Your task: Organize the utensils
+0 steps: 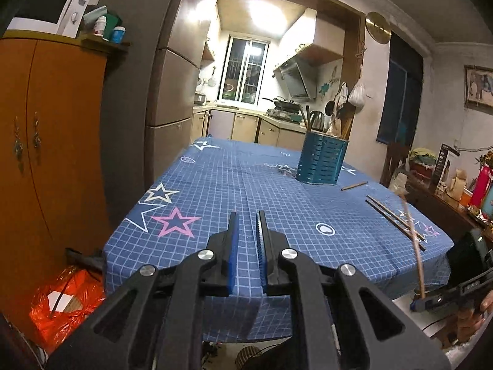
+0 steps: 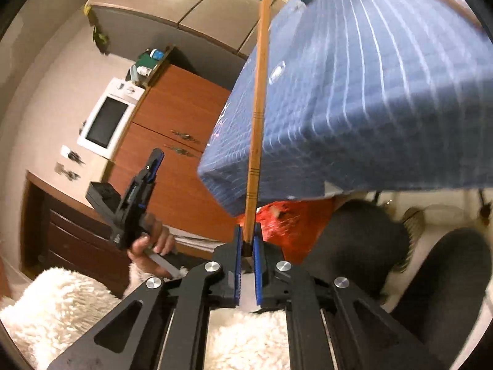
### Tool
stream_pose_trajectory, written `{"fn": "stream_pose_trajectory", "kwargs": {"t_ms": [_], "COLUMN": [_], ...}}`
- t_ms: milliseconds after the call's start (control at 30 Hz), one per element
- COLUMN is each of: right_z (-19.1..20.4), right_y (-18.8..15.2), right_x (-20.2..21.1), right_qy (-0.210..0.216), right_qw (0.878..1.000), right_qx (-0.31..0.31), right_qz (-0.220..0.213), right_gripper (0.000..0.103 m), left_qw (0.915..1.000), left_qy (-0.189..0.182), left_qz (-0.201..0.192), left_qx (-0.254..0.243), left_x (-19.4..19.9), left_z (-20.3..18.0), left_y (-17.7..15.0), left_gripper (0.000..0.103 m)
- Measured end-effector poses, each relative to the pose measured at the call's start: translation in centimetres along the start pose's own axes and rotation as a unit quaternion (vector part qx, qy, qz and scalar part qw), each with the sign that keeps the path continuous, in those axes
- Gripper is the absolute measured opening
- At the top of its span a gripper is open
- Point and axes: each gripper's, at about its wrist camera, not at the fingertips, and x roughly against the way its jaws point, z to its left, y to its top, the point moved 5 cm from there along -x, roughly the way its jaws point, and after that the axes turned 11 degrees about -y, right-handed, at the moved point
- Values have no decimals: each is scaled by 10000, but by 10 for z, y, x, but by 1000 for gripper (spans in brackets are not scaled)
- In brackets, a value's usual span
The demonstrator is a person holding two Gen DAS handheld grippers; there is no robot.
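A teal slotted utensil holder [image 1: 322,160] stands on the far right part of the blue star-print tablecloth [image 1: 215,185], with several chopsticks upright in it. One loose chopstick [image 1: 354,185] lies just right of the holder, and a pair [image 1: 394,219] lies nearer the right edge. My left gripper [image 1: 248,215] hovers over the near edge, its jaws shut with nothing between them. My right gripper [image 2: 248,231] is shut on the lower end of a wooden chopstick [image 2: 260,92], below the table's corner. The left wrist view shows it [image 1: 419,303] at the lower right, chopstick [image 1: 414,246] upright.
An orange cupboard [image 1: 55,154] with a microwave [image 1: 46,3] on top stands left of the table, with a red plastic bag [image 1: 67,299] on the floor beside it. A grey fridge [image 1: 172,77] is behind. A cluttered sideboard [image 1: 456,191] lines the right wall. A fluffy white sleeve [image 2: 61,302] shows.
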Motion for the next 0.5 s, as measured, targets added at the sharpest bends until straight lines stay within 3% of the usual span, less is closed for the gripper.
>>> {"fn": "stream_pose_trajectory", "kwargs": {"t_ms": [100, 233, 500], "right_z": [16, 18, 14], "right_y": [22, 55, 94], "right_x": [11, 13, 12], "right_qy": [-396, -974, -1906], "right_qw": [9984, 9923, 9750], "right_qx": [365, 757, 1140], "right_qz": [-180, -132, -11], "right_gripper": [7, 7, 7], "left_qw": [9999, 9995, 9995], "left_qy": [61, 253, 172], "left_qz": [9, -57, 92], "left_qx": [-124, -169, 267], "left_x": [7, 24, 11], "left_z": [-4, 2, 14], "left_y": [-3, -11, -17], "left_gripper": [12, 27, 31]}}
